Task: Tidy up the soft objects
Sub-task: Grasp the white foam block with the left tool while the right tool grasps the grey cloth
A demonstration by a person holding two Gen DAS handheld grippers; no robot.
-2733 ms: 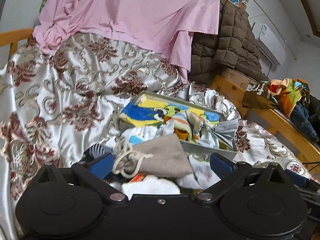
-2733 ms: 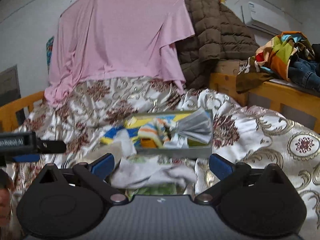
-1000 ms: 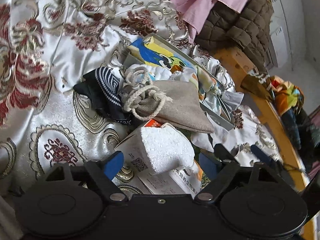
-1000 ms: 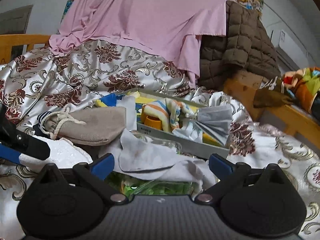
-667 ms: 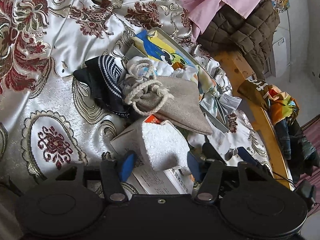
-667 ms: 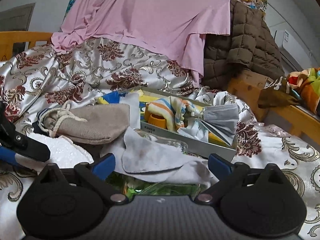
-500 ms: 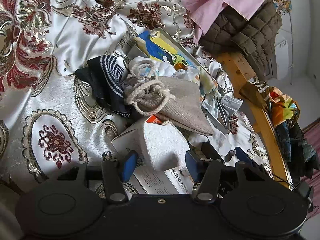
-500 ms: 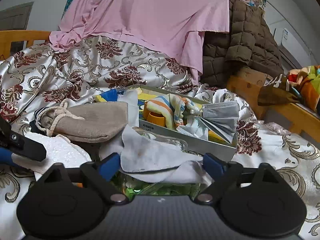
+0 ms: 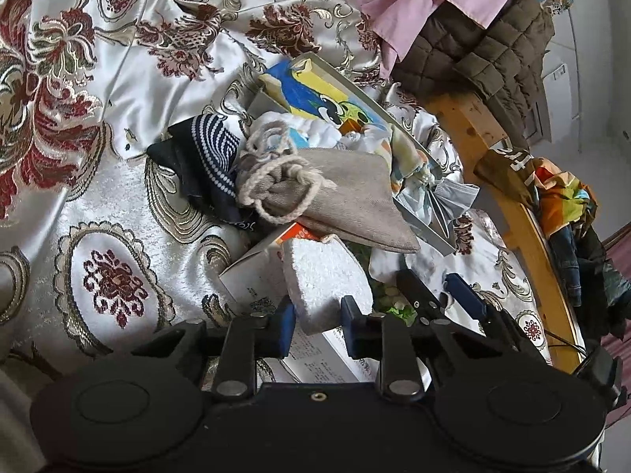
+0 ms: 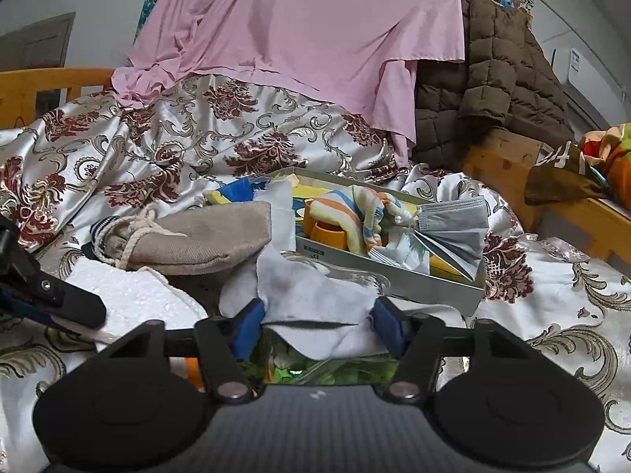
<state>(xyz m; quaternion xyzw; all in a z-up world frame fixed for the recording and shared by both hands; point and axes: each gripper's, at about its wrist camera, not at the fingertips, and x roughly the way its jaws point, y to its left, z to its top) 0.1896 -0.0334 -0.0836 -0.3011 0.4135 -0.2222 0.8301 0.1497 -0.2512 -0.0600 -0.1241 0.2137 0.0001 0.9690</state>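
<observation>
A heap of soft things lies on a satin bedspread. My left gripper [image 9: 314, 323] is shut on a white foam block [image 9: 325, 276] that lies on a white carton [image 9: 252, 276]; the block also shows in the right wrist view [image 10: 126, 295]. Beyond it lie a beige drawstring pouch [image 9: 339, 197] and a dark striped sock [image 9: 205, 146]. My right gripper [image 10: 317, 325] has its fingers closing around a white cloth [image 10: 311, 295] that covers a clear bag of green items [image 10: 315, 366]. A grey box [image 10: 394, 276] holds a striped cloth [image 10: 347, 213] and a grey face mask [image 10: 453, 220].
A pink sheet [image 10: 299, 39] and a brown quilted jacket [image 10: 493, 79] hang at the back. A wooden bed rail [image 10: 572, 213] with colourful clothes [image 10: 607, 153] runs along the right. The left gripper's finger [image 10: 51, 295] shows at the left edge of the right wrist view.
My left gripper has swung down to the heap and closed on the foam block. My right gripper has moved in low and its fingers have narrowed from wide open around the white cloth.
</observation>
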